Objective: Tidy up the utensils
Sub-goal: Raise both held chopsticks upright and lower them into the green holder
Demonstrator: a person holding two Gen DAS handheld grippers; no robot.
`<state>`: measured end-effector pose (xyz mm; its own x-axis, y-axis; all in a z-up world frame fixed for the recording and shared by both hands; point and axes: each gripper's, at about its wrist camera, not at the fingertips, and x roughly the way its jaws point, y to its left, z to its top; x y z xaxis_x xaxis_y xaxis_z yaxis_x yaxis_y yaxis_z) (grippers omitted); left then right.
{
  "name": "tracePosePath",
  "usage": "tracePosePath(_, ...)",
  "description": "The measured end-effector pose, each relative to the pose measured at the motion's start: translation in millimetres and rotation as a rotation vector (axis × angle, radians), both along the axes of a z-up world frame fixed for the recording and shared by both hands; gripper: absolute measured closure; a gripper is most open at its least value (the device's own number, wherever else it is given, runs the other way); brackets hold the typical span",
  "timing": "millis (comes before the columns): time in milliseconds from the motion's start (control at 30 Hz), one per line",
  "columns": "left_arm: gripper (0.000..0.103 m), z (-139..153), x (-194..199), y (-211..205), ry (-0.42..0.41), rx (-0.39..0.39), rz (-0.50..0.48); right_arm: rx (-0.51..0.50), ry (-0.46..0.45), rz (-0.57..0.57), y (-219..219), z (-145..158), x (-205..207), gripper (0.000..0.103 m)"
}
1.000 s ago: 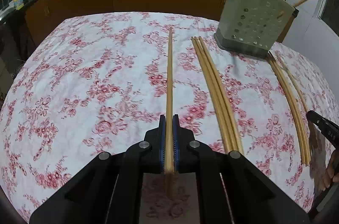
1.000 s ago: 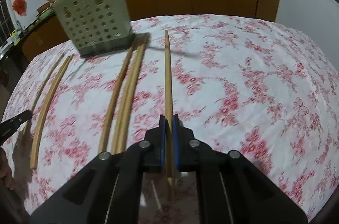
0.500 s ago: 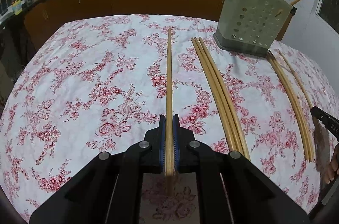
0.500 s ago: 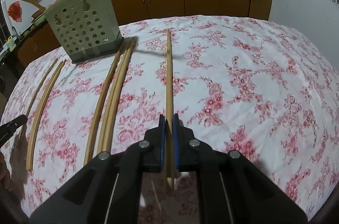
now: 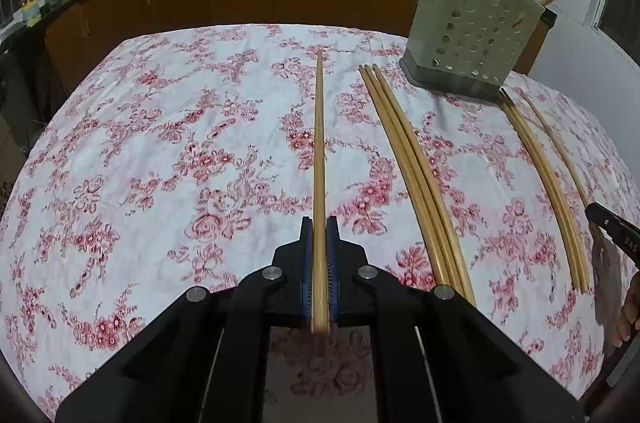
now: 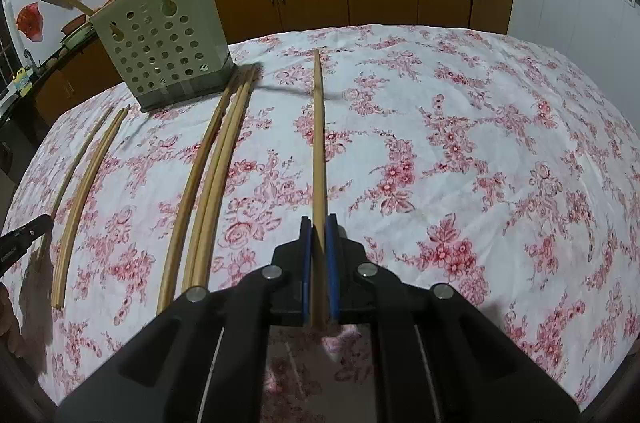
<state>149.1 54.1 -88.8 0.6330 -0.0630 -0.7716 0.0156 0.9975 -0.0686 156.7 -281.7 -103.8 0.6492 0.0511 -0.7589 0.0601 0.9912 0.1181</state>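
Chopsticks of pale bamboo, one per gripper: the left gripper [image 5: 319,255] clamps one long chopstick [image 5: 319,151], the right gripper [image 6: 319,255] another [image 6: 318,143], jaws closed tight on each shaft near its butt, tips projecting forward over the floral-clothed worktop [image 5: 160,151]. Loose chopstick bundles [image 5: 412,175] lie parallel alongside. Both sticks point roughly toward the perforated grey-green plastic holder [image 6: 160,51], presumably for insertion.

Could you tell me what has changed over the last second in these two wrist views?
Nothing was grasped or released. The left hand-held gripper stays shut on its chopstick, and the right hand-held gripper on its own chopstick. Both views shifted slightly, showing more cupboards. The loose chopsticks and the green holder kept their places on the tablecloth.
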Motion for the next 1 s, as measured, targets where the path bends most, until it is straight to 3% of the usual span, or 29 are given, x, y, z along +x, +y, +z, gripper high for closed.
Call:
tracePosePath(300,0.095,6,-2,0,0.001,0.002,-0.008,0.013,-0.035,-0.02,-6,15,-5,0.095)
tracePosePath(767,0.096,93,-8,13,-0.242,-0.06,0.038,0.049,-0.306,-0.064,-28,104,-19,0.095)
tracePosePath(1000,0.096,123,-9,21,-0.326,-0.098,0.072,0.05,-0.383,-0.063,-30,128,-23,0.095)
